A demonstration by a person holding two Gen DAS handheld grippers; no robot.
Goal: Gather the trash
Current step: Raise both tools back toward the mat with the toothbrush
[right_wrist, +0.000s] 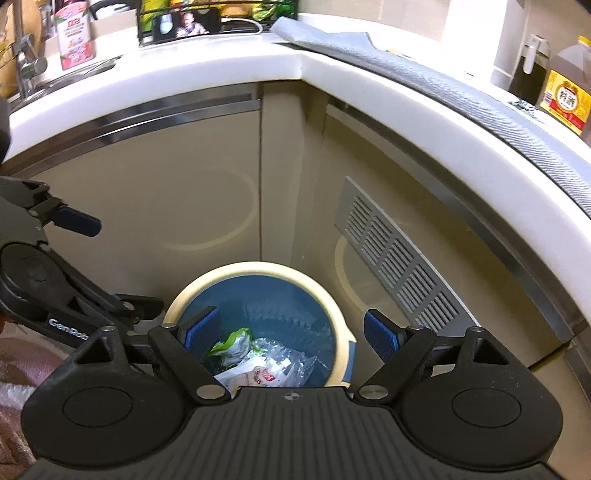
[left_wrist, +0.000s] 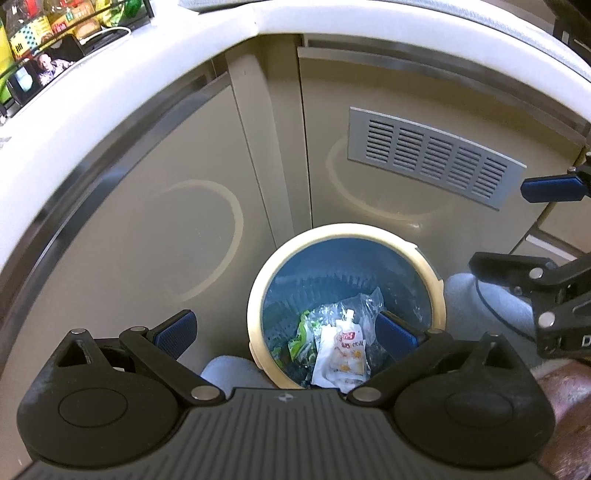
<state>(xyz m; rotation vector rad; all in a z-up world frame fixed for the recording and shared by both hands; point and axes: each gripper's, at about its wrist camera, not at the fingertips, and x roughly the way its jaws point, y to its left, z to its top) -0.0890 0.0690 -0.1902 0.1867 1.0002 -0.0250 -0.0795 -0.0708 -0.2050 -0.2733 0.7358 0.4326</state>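
Observation:
A round bin with a cream rim [left_wrist: 343, 230] and a blue liner stands on the floor in the corner of the cabinets. Inside lie a white spouted pouch [left_wrist: 340, 350], a green wrapper [left_wrist: 304, 332] and clear plastic [left_wrist: 364, 306]. My left gripper [left_wrist: 286, 332] hangs open above the bin's near left side with nothing between its blue pads. The right gripper [left_wrist: 517, 229] shows at the right edge. In the right wrist view the bin rim [right_wrist: 255, 267] is below my right gripper [right_wrist: 291, 334], which is open and empty over the green wrapper [right_wrist: 232, 343] and the pouch [right_wrist: 255, 373]. The left gripper [right_wrist: 110, 262] is at the left.
Beige cabinet doors meet in a corner behind the bin, with a grey vent grille [left_wrist: 436, 158] on the right door. A white countertop [right_wrist: 221, 70] overhangs above, carrying a grey cloth [right_wrist: 369, 48], bottles [right_wrist: 565, 99], a phone [right_wrist: 188, 22] and a tap [right_wrist: 29, 66].

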